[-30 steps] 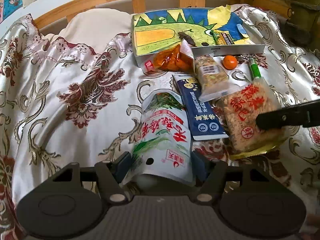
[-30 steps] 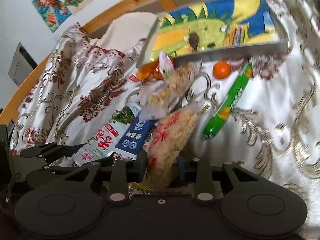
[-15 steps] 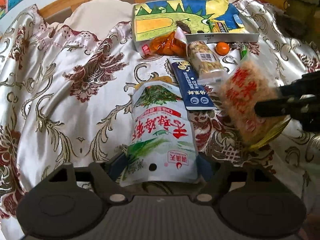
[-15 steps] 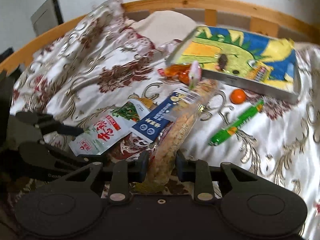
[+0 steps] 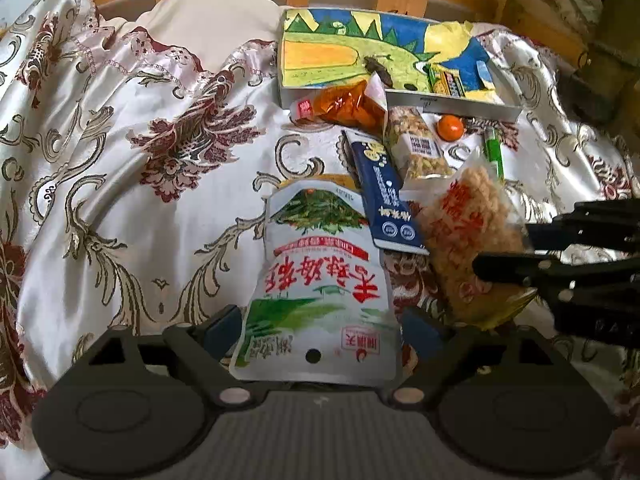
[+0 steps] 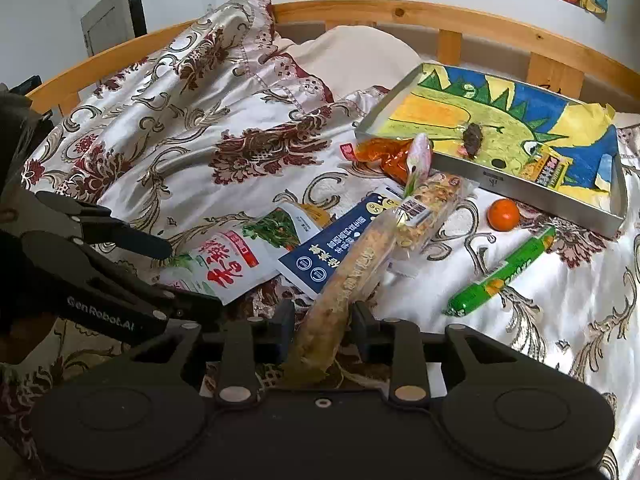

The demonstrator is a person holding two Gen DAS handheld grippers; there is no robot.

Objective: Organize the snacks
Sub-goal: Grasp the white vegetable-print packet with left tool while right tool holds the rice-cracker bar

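My right gripper (image 6: 322,316) jaws clamp the crumb bag (image 6: 352,276), lifted edge-on above the bed (image 6: 560,280). My left gripper (image 5: 320,326) jaws straddle the white pouch (image 5: 320,280), near the tray (image 5: 452,104); grip unclear.

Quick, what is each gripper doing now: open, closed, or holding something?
Left gripper: closed on the white-green snack pouch.
Right gripper: closed on the orange snack bag.

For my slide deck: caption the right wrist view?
Right gripper clamps a clear snack bag above bedspread snacks near the tray.
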